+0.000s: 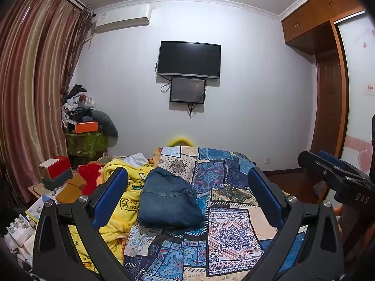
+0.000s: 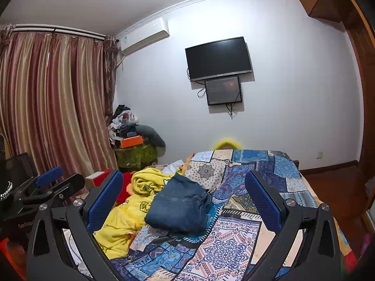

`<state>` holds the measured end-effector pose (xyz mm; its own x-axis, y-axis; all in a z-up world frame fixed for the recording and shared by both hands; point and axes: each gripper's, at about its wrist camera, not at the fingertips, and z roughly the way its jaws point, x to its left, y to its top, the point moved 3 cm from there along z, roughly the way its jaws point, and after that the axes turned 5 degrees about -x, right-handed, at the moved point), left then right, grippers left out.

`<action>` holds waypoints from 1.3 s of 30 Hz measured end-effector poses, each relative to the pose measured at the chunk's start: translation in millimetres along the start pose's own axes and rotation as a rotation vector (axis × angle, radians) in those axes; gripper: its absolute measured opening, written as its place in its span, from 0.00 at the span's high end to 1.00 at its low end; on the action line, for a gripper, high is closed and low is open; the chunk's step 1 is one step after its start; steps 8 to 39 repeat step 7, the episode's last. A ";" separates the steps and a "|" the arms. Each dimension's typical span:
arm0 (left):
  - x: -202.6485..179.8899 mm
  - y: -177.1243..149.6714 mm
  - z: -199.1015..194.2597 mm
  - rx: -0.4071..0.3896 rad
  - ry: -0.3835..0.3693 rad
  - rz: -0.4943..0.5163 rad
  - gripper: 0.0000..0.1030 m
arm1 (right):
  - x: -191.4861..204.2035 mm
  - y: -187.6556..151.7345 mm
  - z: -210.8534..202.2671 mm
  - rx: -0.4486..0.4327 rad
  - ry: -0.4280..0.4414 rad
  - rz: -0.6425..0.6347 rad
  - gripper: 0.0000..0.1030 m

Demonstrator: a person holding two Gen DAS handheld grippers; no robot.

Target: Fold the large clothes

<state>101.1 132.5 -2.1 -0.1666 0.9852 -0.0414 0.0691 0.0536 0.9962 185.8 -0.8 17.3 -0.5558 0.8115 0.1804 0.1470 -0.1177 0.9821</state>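
Observation:
A folded blue denim garment (image 1: 167, 202) lies on the bed's patchwork cover (image 1: 232, 231); it also shows in the right wrist view (image 2: 180, 207). A crumpled yellow fleece garment (image 1: 121, 213) lies to its left, also seen in the right wrist view (image 2: 121, 220). My left gripper (image 1: 187, 178) is open and empty, held above the bed in front of the denim. My right gripper (image 2: 184, 182) is open and empty too, beside it. The right gripper shows at the right edge of the left wrist view (image 1: 332, 171); the left gripper shows at the left of the right wrist view (image 2: 58, 180).
A red plush item (image 1: 90, 178) and boxes (image 1: 55, 166) crowd the bed's left side. A cluttered stand (image 1: 85, 138) sits by the striped curtains (image 1: 30, 89). A TV (image 1: 189, 59) hangs on the far wall. A wooden wardrobe (image 1: 328, 75) stands right.

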 end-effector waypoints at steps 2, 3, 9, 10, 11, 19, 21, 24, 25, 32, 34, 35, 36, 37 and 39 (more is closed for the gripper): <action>1.5 -0.6 1.3 0.004 -0.002 -0.007 0.00 | -0.8 -0.1 2.0 0.003 0.001 -0.001 0.00; 2.2 -0.2 2.1 0.007 -0.003 -0.011 0.00 | -0.7 -0.3 2.8 0.005 0.000 -0.002 0.00; 6.4 -2.3 6.6 0.017 -0.003 -0.021 0.00 | -0.3 -2.8 4.4 0.011 0.000 -0.002 0.00; 6.4 -2.3 6.6 0.017 -0.003 -0.021 0.00 | -0.3 -2.8 4.4 0.011 0.000 -0.002 0.00; 6.4 -2.3 6.6 0.017 -0.003 -0.021 0.00 | -0.3 -2.8 4.4 0.011 0.000 -0.002 0.00; 6.4 -2.3 6.6 0.017 -0.003 -0.021 0.00 | -0.3 -2.8 4.4 0.011 0.000 -0.002 0.00; 6.4 -2.3 6.6 0.017 -0.003 -0.021 0.00 | -0.3 -2.8 4.4 0.011 0.000 -0.002 0.00; 6.4 -2.3 6.6 0.017 -0.003 -0.021 0.00 | -0.3 -2.8 4.4 0.011 0.000 -0.002 0.00; 6.4 -2.3 6.6 0.017 -0.003 -0.021 0.00 | -0.3 -2.8 4.4 0.011 0.000 -0.002 0.00; 6.4 -2.3 6.6 0.017 -0.003 -0.021 0.00 | -0.3 -2.8 4.4 0.011 0.000 -0.002 0.00; 6.4 -2.3 6.6 0.017 -0.003 -0.021 0.00 | -0.3 -2.8 4.4 0.011 0.000 -0.002 0.00; 6.4 -2.3 6.6 0.017 -0.003 -0.021 0.00 | -0.3 -2.8 4.4 0.011 0.000 -0.002 0.00; 6.4 -2.3 6.6 0.017 -0.003 -0.021 0.00 | -0.3 -2.8 4.4 0.011 0.000 -0.002 0.00; 6.4 -2.3 6.6 0.017 -0.003 -0.021 0.00 | -0.3 -2.8 4.4 0.011 0.000 -0.002 0.00; 6.4 -2.3 6.6 0.017 -0.003 -0.021 0.00 | -0.3 -2.8 4.4 0.011 0.000 -0.002 0.00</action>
